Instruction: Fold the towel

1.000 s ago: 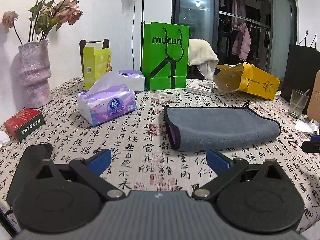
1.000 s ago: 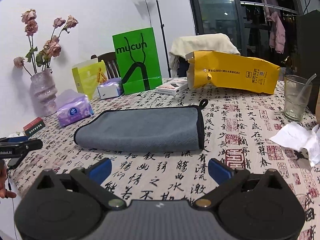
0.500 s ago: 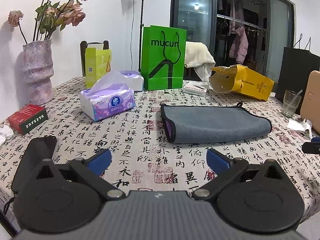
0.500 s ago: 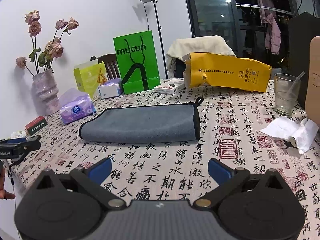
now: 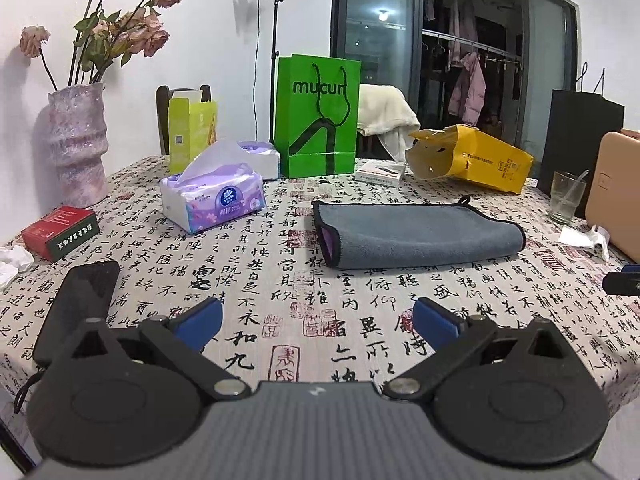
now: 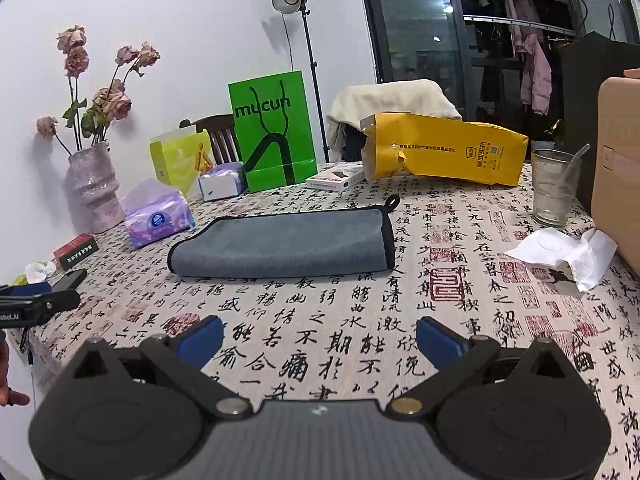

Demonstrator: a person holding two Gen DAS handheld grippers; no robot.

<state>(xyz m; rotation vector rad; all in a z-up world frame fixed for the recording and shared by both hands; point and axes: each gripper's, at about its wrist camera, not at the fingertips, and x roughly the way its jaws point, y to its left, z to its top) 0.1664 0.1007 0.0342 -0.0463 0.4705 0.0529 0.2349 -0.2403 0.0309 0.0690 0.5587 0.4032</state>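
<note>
A grey towel (image 5: pixel 416 236) with black trim lies folded into a long strip on the calligraphy-print tablecloth (image 5: pixel 256 288); a purple inner face shows at its left open end. It also shows in the right wrist view (image 6: pixel 284 244), with a hanging loop at its far right corner. My left gripper (image 5: pixel 316 322) is open and empty, well short of the towel, near the table's front edge. My right gripper (image 6: pixel 318 340) is open and empty, also well short of the towel. The left gripper's tip (image 6: pixel 36 304) shows at the left edge of the right wrist view.
A tissue pack (image 5: pixel 214 198), red box (image 5: pixel 60 232), black phone (image 5: pixel 80 300) and vase (image 5: pixel 78 144) stand at the left. A green bag (image 5: pixel 318 118) and yellow bag (image 5: pixel 472 158) stand behind. A glass (image 6: pixel 554 188) and crumpled tissue (image 6: pixel 564 254) are at the right.
Both grippers have drawn back from the towel toward the table's front edge and risen slightly. The towel has not moved. Both grippers stay open.
</note>
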